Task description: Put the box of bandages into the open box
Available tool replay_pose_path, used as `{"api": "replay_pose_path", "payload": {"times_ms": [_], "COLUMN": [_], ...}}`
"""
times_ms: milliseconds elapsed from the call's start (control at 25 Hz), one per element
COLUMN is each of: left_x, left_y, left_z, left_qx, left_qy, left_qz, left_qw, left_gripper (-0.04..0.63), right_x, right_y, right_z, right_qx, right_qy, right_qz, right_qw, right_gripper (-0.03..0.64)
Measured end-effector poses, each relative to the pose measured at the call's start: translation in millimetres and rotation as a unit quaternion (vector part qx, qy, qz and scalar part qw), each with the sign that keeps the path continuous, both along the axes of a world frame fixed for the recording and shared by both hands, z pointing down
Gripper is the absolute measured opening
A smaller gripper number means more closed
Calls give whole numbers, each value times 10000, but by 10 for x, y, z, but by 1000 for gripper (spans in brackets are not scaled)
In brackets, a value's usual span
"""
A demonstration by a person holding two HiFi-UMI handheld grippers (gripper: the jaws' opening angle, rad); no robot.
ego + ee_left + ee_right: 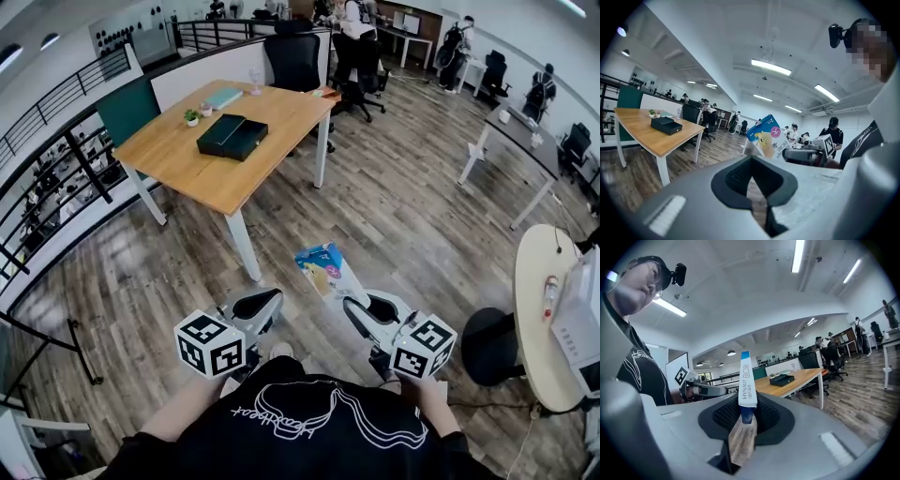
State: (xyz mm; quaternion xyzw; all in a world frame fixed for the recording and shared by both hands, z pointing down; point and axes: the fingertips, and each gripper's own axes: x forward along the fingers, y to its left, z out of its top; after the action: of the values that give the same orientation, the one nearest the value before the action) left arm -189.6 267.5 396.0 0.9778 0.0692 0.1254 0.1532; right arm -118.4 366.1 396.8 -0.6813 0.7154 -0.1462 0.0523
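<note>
- Right gripper (747,405) jaws are clamping one box of bandages (746,380) by its lower end, box standing upright, thin edge facing the camera.
- Left gripper (751,163) jaws are sitting closed at the tips, nothing between them.
- Two grippers are hovering side by side above the wooden floor (403,216), near the person's chest.
- Box of bandages (322,265) is sticking out ahead of the right gripper (354,302), well apart from the worktop (211,183).
- One black open box (232,137) is lying mid-worktop, lid flipped back; its inside is showing too dark to tell contents.
- Two small potted plants (192,117) and one teal book (223,97) are sitting behind it.
</note>
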Motion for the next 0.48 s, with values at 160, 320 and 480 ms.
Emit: {"api": "replay_pose_path", "payload": {"times_ms": [160,320,480], "left_x": [37,184,469], "left_y": [-126,-532,-1024], "left_z": [101,185,287], "left_qx": [-78,-207,-376], "left_qy": [26,14,-105], "left_qz": [-120,-205,-256], "left_qw": [9999,9996,9989], "left_gripper": [1,2,1], "right_x": [74,275,565], "right_y": [-102,-487,-973], "right_z": [108,198,245], "right_qx": [-90,-235,-362], "right_qy": [25,-39,-116], "right_qz": [3,34,-4], "right_qw": [10000,9997,9993], "right_gripper": [100,100,100]}}
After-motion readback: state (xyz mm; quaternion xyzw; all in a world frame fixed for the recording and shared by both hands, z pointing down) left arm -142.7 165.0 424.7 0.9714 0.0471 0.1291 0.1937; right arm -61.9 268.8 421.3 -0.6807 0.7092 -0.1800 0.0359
